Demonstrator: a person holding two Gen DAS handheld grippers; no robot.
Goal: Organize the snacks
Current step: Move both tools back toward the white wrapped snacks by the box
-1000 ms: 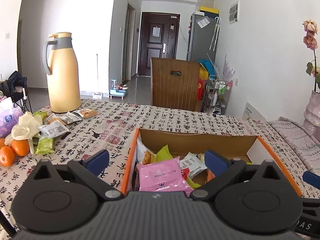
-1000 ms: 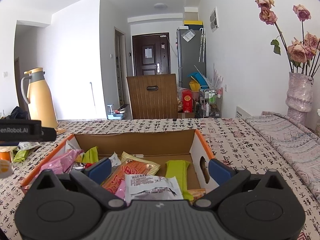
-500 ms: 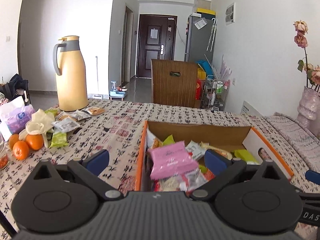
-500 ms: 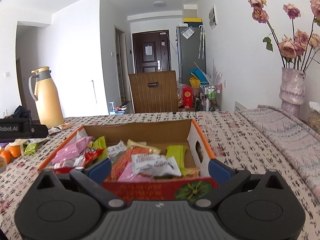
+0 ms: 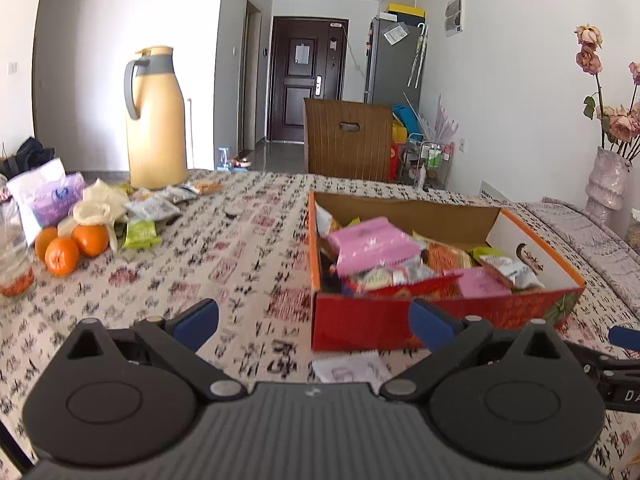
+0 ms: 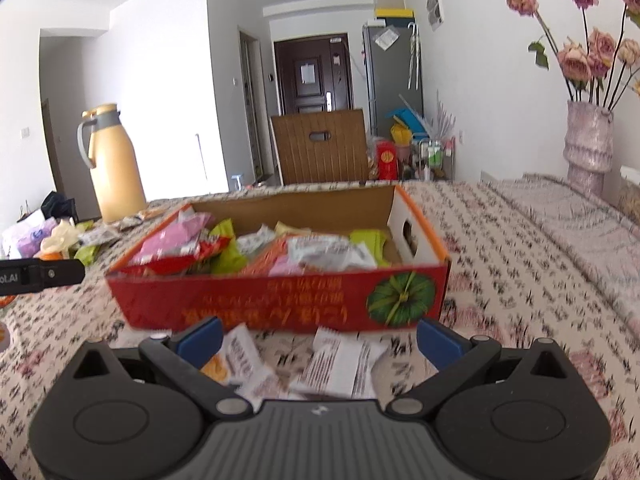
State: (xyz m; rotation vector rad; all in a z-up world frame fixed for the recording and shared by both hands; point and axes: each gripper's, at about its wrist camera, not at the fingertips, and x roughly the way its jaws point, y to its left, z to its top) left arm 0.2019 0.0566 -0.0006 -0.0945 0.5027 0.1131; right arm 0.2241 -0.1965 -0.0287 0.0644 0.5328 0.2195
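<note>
A red cardboard box [image 5: 400, 316] [image 6: 280, 304] full of snack packets stands on the patterned tablecloth; a pink packet [image 5: 372, 244] lies on top. My left gripper [image 5: 314, 316] is open, empty, in front of the box's left corner. My right gripper [image 6: 318, 336] is open, empty, near the box's front wall. Two white packets [image 6: 344, 364] [image 6: 240, 364] lie on the cloth between its fingers. One white packet [image 5: 352, 368] shows in the left wrist view too. More loose packets [image 5: 152, 212] lie far left.
A tan thermos jug [image 5: 156, 120] stands at the table's back left. Oranges [image 5: 68, 246], a purple tissue pack [image 5: 52, 198] and a clear jar [image 5: 14, 256] sit at the left edge. A vase of dried roses [image 6: 588, 140] is on the right. A wooden chair [image 6: 320, 148] stands behind the table.
Both grippers pulled back from above the box toward the table's near side. The box's red front wall and the white packets before it have come into view.
</note>
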